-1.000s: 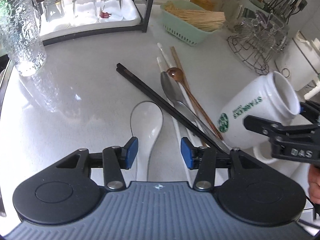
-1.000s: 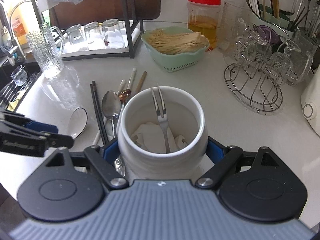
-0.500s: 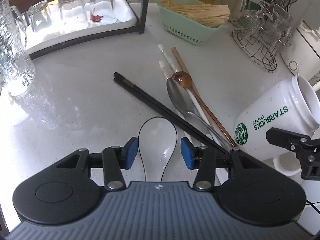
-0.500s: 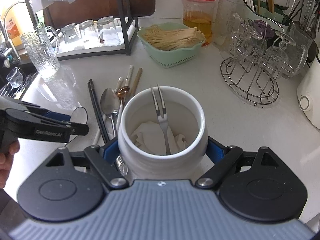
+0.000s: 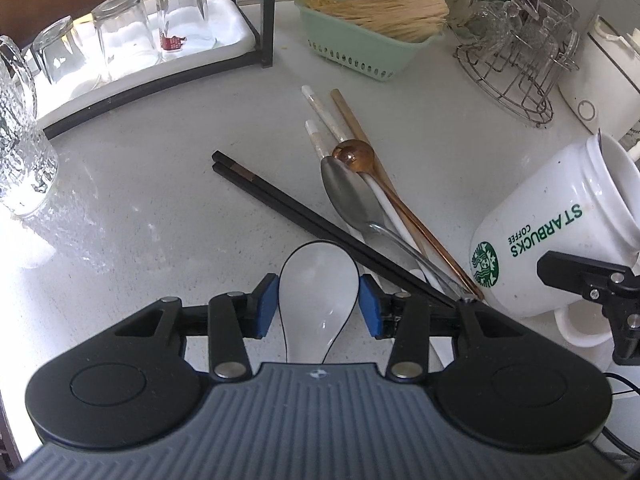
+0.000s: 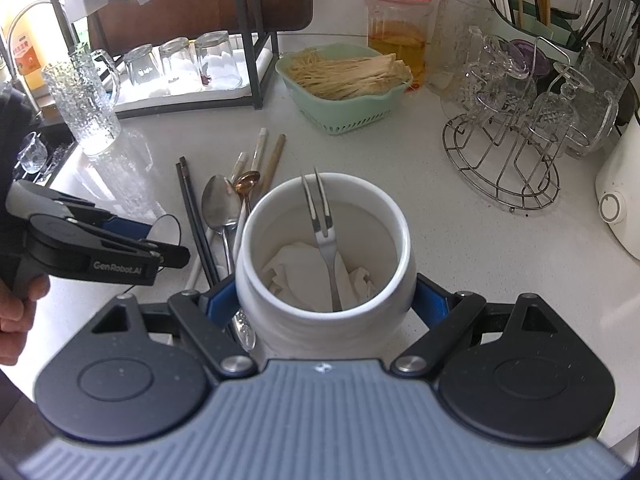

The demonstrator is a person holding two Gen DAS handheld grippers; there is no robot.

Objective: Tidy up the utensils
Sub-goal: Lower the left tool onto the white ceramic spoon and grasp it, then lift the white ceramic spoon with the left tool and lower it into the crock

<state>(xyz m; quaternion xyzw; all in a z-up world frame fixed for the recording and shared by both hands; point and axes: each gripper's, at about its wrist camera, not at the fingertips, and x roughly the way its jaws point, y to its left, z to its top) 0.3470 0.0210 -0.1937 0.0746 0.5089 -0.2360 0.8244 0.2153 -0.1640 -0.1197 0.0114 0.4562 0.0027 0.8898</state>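
Observation:
A white ceramic spoon [image 5: 318, 284] lies on the grey counter, its bowl between the blue pads of my left gripper [image 5: 317, 306]. The jaws are closing and the pads stand just off the bowl's edges. To its right lie black chopsticks [image 5: 280, 204], a metal spoon [image 5: 352, 196], a copper spoon [image 5: 354, 156] and pale chopsticks [image 5: 320, 108]. My right gripper [image 6: 324, 304] is shut on a white Starbucks mug [image 6: 324, 320], which holds a fork [image 6: 320, 216] and crumpled paper. In the left wrist view the mug [image 5: 552, 220] appears tilted at the right.
A green basket of sticks [image 5: 360, 56], a wire rack of glasses [image 5: 512, 64] and a tray of upturned glasses [image 5: 132, 40] line the back. A glass pitcher [image 5: 20, 160] stands at the left. A white appliance [image 6: 620, 200] sits at the right edge.
My left gripper has come over the white spoon, so the bowl now sits between its pads, and the jaws have narrowed slightly. The right gripper and mug have stayed put.

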